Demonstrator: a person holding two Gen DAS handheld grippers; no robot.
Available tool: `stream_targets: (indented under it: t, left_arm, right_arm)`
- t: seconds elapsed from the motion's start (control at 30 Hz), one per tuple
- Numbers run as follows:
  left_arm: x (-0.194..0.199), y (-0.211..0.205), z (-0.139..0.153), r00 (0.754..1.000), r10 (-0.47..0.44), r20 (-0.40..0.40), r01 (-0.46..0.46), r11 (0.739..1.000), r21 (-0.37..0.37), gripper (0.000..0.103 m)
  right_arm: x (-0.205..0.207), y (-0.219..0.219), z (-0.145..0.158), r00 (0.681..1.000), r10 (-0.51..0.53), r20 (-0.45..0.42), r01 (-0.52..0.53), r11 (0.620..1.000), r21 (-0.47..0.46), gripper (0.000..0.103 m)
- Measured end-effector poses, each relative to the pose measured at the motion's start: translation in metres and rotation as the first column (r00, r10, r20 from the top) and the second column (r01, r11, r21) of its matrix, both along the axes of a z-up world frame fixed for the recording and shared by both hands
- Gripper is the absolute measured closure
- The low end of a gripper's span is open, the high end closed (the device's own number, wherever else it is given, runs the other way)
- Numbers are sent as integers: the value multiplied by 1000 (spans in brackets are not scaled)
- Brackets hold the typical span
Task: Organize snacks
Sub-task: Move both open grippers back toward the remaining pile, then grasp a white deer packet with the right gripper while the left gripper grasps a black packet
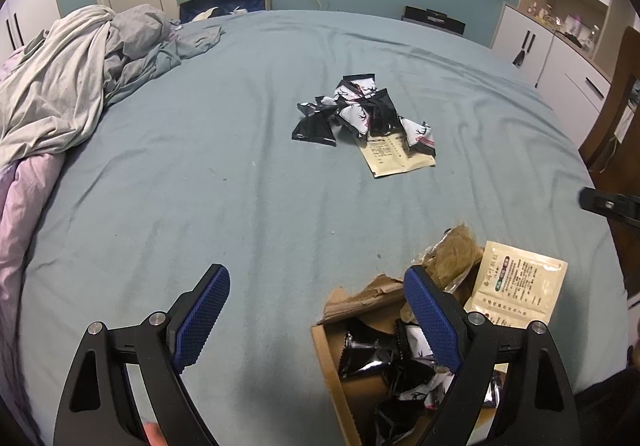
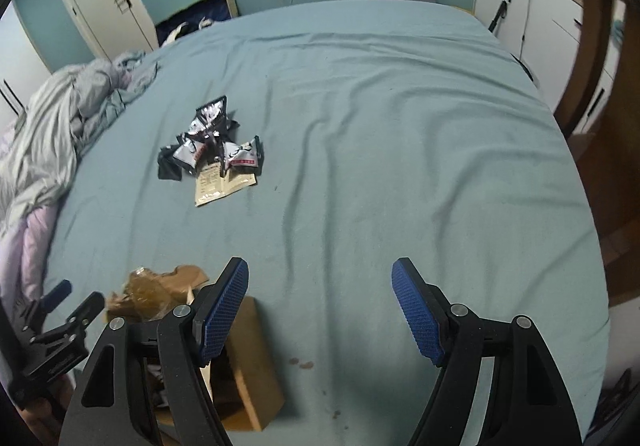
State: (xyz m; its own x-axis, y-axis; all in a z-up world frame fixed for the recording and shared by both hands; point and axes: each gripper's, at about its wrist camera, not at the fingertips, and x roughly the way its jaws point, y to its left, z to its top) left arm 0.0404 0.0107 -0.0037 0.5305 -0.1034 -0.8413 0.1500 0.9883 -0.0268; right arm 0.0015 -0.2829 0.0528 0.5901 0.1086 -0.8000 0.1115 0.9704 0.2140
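my left tongs (image 1: 316, 310) and right tongs (image 2: 320, 306) hang spread and empty above the bed (image 1: 248, 206), cardboard box (image 1: 332, 366) near, snack packets (image 1: 360, 114) piled beyond.

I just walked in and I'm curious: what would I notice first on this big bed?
A messy pile of black-and-white snack packets lies in the middle of the blue-green bed sheet, on top of a beige sachet. Nearer the camera, a torn cardboard box already holds more packets. Both the left gripper and the right gripper are open and empty.
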Motion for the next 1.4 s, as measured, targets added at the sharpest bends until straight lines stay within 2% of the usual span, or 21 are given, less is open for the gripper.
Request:
stream_targets:
  t: [0.1,0.2,0.37,0.73,0.93,1.07,1.33,1.4]
  left_arm:
    - [3,-1,-2,1000,0,-6,0,1000,1,13]
    - [6,-3,-3,1000,2,-8,-2,1000,9,13]
    - [7,-5,-3,1000,3,-3,-3,1000,26,13]
    - [8,-10,4,999,-24,26,23,999,39,13]
    - [17,-8,0,999,-27,27,25,997,70,13]
    - [27,-4,-5,1000,-6,8,6,997,72,13]
    - [46,9,-16,999,47,-6,-46,995,85,13]
    - [53,14,-20,998,67,-7,-67,995,79,13]
  right_arm:
    - [26,13,-12,1000,-5,-30,4,1000,-25,29]
    - [43,25,-18,998,31,-48,-34,998,-50,29]
    - [70,25,-25,998,42,-47,-45,997,-66,29]
    - [125,18,-35,995,77,-59,-79,997,-22,29]
    - [165,27,-59,977,173,-122,-162,983,88,29]
    - [196,33,-78,966,204,-157,-191,977,96,29]
    - [255,44,-110,954,250,-163,-213,953,217,29]
    - [267,52,-115,951,262,-166,-226,952,204,29]
